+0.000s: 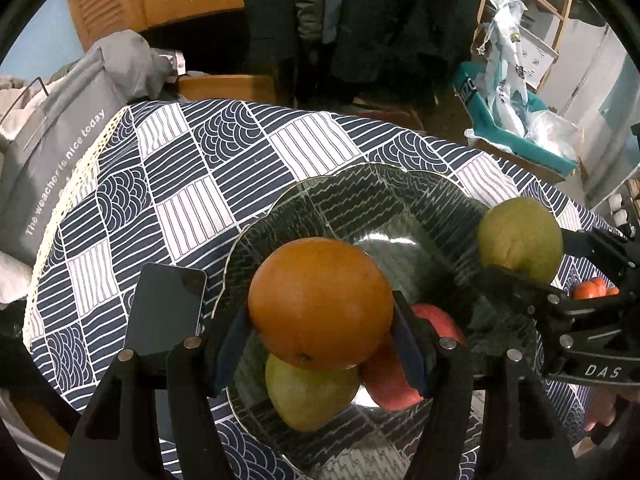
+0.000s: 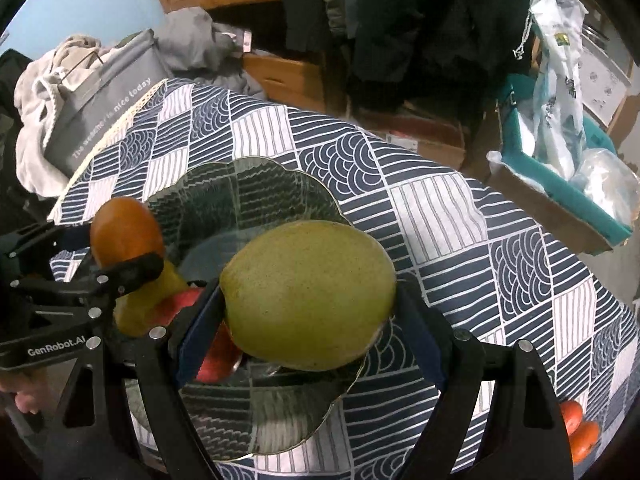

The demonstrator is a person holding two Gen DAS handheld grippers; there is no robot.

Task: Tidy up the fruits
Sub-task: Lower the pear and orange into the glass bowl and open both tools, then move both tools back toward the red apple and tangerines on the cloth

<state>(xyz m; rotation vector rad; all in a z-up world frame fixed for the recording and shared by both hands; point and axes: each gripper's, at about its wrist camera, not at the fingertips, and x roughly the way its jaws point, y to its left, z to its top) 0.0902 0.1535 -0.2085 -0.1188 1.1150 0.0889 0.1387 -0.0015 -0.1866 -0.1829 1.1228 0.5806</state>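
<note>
Glass plate (image 1: 400,184) with a scalloped rim sits on a table (image 1: 180,160) covered in a navy-and-white patterned cloth, as the left gripper (image 1: 320,344) clamps an orange (image 1: 320,304) above a pear (image 1: 308,396) and a red fruit (image 1: 392,380) lying on the plate. Over the plate's right side, the right gripper (image 2: 308,320) grips a green pear (image 2: 308,292), with a dark phone (image 1: 166,312) lying just left of the plate and small orange fruits (image 2: 580,432) near the table's right edge.
</note>
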